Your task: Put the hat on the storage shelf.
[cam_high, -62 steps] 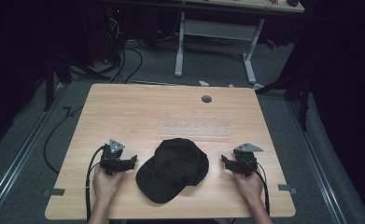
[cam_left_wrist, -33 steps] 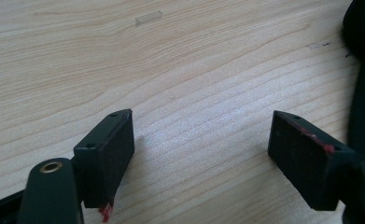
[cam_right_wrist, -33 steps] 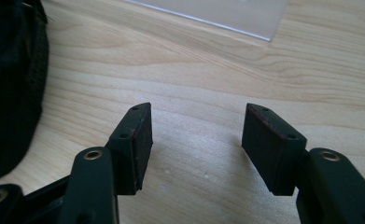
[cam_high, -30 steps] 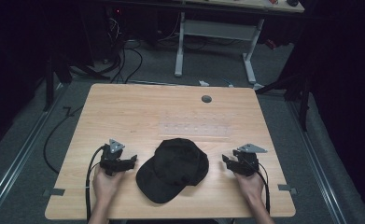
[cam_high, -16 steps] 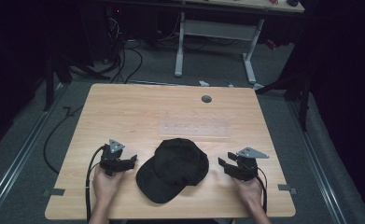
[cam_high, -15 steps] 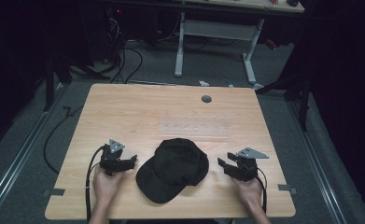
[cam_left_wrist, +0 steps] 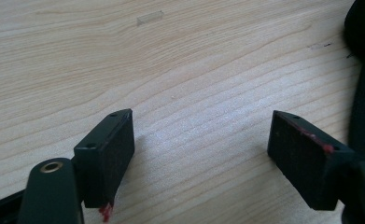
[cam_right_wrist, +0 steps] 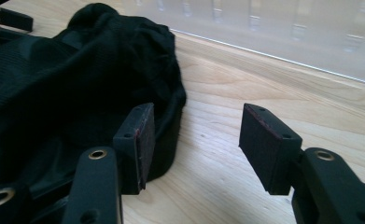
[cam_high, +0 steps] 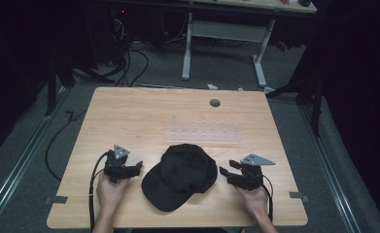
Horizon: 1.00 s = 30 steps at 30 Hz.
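Observation:
A black cap (cam_high: 180, 175) lies on the near middle of the wooden table (cam_high: 139, 116), its brim toward the front edge. My left gripper (cam_high: 138, 168) rests just left of the cap and is open. Between its jaws (cam_left_wrist: 201, 135) is bare wood, with the cap's edge (cam_left_wrist: 364, 93) at the far right. My right gripper (cam_high: 225, 174) is just right of the cap and also open. Its jaws (cam_right_wrist: 196, 135) have just been opening, with bare table between them. The cap's rim (cam_right_wrist: 168, 126) lies against the outer side of the left pad (cam_right_wrist: 143, 140).
A clear plastic strip (cam_high: 204, 135) lies flat on the table beyond the cap, also seen as a clear strip (cam_right_wrist: 273, 28). A grey round grommet (cam_high: 215, 103) sits near the far edge. Cables trail from both grippers toward the front edge.
My right gripper has shifted a little left, closer to the cap. The left gripper and the cap have stayed where they were.

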Tool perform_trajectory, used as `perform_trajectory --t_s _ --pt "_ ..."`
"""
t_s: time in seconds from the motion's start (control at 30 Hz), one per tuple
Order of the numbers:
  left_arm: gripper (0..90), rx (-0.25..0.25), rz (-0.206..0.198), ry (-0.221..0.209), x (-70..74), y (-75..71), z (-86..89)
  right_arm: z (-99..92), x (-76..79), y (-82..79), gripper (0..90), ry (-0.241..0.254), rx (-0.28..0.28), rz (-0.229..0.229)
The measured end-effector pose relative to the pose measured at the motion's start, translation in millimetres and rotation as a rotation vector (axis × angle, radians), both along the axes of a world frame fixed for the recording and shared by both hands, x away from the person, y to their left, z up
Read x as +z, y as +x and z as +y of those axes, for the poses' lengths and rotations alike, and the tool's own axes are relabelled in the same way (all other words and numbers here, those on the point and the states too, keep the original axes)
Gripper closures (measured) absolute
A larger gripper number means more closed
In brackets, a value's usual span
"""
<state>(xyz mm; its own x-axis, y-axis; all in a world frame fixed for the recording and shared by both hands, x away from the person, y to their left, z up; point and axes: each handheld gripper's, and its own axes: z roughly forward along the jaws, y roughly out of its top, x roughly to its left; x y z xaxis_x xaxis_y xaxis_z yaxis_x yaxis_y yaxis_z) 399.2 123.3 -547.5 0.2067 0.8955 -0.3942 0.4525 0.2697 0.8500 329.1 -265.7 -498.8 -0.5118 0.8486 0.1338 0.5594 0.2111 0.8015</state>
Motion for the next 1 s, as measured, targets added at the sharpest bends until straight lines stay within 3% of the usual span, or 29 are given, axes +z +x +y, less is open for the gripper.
perform_trajectory --t_s 0.33,1.0 --pt "23.3 0.001 0.0 0.0 0.0 0.0 -0.1 18.3 -1.0 5.0 44.2 -0.008 0.036 0.019" --pt "23.2 0.002 0.002 0.001 0.1 -0.1 -0.1 37.9 -19.5 22.3 44.8 -0.053 0.033 0.09"
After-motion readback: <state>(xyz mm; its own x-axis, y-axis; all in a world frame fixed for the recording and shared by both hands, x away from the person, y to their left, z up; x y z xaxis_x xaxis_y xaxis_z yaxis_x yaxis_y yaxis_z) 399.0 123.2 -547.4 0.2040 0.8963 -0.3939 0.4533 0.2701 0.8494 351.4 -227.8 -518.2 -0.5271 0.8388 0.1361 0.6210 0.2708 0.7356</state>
